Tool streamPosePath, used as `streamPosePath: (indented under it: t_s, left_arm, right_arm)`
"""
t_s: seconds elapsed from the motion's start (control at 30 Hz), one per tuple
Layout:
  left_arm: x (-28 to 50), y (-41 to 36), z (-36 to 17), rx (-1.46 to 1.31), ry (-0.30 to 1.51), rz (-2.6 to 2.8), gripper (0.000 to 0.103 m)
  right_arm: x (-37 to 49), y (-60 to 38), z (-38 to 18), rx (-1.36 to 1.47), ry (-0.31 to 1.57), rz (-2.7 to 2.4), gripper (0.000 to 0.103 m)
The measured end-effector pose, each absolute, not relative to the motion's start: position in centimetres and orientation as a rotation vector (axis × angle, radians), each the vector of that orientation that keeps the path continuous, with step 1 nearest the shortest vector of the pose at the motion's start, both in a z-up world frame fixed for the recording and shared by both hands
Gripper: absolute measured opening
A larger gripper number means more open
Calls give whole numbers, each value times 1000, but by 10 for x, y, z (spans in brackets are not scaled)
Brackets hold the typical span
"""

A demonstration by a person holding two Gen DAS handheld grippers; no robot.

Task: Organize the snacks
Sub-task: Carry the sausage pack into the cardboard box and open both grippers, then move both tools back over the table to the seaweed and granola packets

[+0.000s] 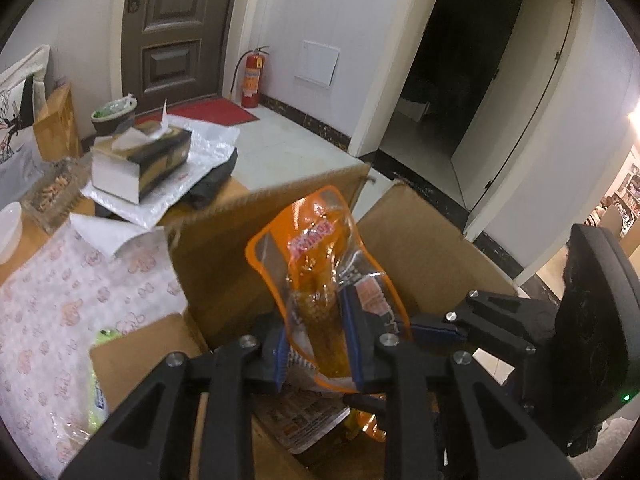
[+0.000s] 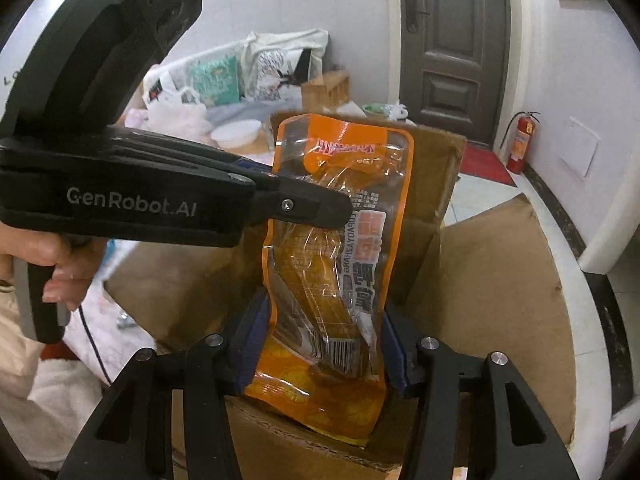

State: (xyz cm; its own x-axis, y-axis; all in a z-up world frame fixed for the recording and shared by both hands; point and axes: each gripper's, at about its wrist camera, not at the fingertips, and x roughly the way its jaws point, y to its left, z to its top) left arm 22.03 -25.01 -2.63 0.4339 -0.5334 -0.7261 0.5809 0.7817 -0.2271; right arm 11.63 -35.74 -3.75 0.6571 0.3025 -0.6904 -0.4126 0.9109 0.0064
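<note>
An orange and clear snack packet (image 1: 320,280) hangs upright over an open cardboard box (image 1: 420,248). My left gripper (image 1: 318,344) is shut on the packet's side; in the right wrist view its black fingers (image 2: 320,204) pinch the packet (image 2: 340,260) from the left. My right gripper (image 2: 320,344) has its blue pads on both sides of the packet's lower part, touching its edges. More snack packets (image 1: 304,420) lie at the bottom of the box. The box's flaps (image 2: 500,280) stand open.
A table with a patterned cloth (image 1: 60,300) lies left of the box, with a tissue box (image 1: 140,160), a glass dish (image 1: 52,196) and a white bowl (image 2: 236,132). A green packet (image 1: 98,380) lies beside the box. A door (image 2: 452,40) and fire extinguisher (image 2: 520,142) stand behind.
</note>
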Motion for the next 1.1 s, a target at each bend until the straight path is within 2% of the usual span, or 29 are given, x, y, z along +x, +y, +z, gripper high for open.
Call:
streamPosePath:
  t_s: [0.2,0.3,0.43,0.67,1.1]
  left_arm:
    - [223,-248,-42,72,930,-678,23]
    - [224,-244,-47,91,954,-656,28]
    - [225,-233,-44,54,954,-646,56]
    - [217,-211,-25,44,899,-622,61]
    - [162,-117,26,-6,754,-540,63]
  right_arm:
    - [113,-350,-42,-203,759,386,51]
    - [106,-346,-41,-213,756,384,51]
    - [103,-342,-39,-216,754,392,52]
    - [101,-338,-35,-209,754,378,52]
    - [70,-282,6,-139,620,469,53]
